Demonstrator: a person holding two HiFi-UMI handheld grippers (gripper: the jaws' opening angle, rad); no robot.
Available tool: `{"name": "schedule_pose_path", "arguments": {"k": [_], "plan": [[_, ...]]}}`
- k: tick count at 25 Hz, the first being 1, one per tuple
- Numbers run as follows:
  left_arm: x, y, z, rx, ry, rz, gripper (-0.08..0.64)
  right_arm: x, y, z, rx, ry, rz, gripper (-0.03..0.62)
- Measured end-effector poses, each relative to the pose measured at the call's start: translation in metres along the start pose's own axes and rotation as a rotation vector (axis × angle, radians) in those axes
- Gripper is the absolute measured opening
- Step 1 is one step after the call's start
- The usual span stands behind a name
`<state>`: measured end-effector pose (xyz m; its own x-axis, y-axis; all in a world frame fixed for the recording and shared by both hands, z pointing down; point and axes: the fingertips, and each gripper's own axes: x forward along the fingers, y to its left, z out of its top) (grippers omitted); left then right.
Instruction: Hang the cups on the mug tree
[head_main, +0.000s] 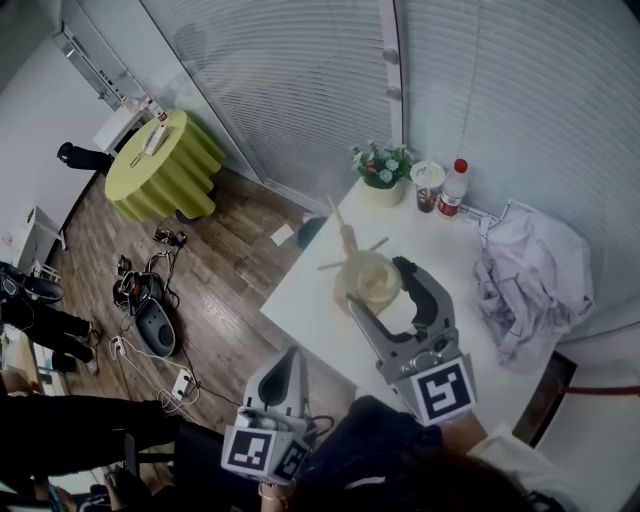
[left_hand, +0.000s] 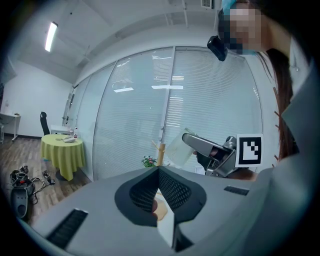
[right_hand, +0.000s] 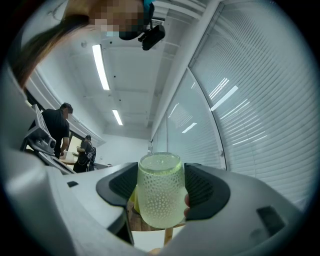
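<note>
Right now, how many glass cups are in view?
1: a dimpled glass cup clamped in the right gripper, near the mug tree. Others may hide behind the gripper.

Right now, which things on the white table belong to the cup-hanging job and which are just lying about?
Job: green dimpled cup, held by right gripper; wooden mug tree.
Lying about: potted flowers, lidded drink cup, red-capped bottle, crumpled white cloth.
</note>
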<state>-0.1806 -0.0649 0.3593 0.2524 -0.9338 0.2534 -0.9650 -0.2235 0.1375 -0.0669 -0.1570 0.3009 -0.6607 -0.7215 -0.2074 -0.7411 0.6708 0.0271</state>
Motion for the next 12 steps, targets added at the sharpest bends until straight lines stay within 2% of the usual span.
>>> {"name": "schedule_pose_path", "arguments": {"k": [12], "plan": [[-0.002, 0.006, -0.006, -0.007, 0.018, 0.029, -0.002, 0.004, -0.001, -0.015, 0.018, 0.024, 0.009, 0.298]]}}
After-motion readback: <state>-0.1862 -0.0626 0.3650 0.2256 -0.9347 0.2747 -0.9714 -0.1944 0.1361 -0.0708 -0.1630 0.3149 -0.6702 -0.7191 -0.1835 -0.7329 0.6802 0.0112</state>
